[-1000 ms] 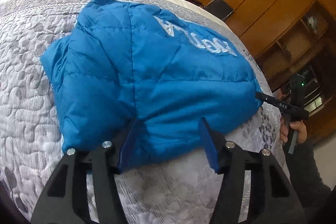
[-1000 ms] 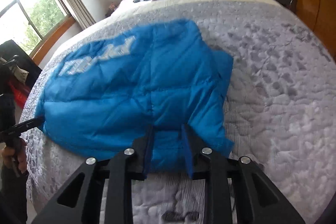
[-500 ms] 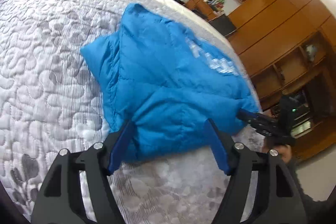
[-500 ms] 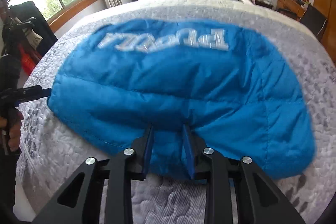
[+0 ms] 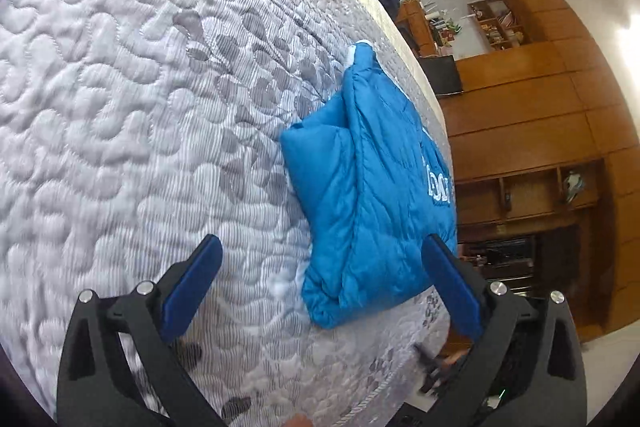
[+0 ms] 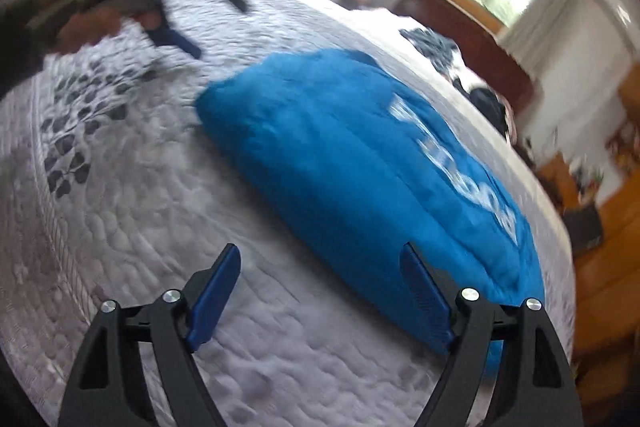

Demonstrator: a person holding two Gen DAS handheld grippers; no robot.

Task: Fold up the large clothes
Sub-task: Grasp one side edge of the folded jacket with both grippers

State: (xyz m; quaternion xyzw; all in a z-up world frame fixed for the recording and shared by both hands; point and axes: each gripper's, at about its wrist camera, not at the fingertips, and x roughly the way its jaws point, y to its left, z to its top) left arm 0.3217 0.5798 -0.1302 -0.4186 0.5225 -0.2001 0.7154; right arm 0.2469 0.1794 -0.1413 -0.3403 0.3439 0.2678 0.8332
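Bright blue quilted puffer jacket, white lettering across it, near the bed's right edge. Bedspread, pale grey-white quilted cover: squiggly stitched pebble pattern, fine stripes, darker grey leaf motifs toward the foot edge. Left gripper: black frame, blue finger pads, silver screws. Right gripper: same black and blue. Orange-brown wooden cabinets.

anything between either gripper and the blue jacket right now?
Nothing visible. Left gripper and right gripper are both open over bare quilt, with the jacket lying folded just ahead and nothing on the bed between.
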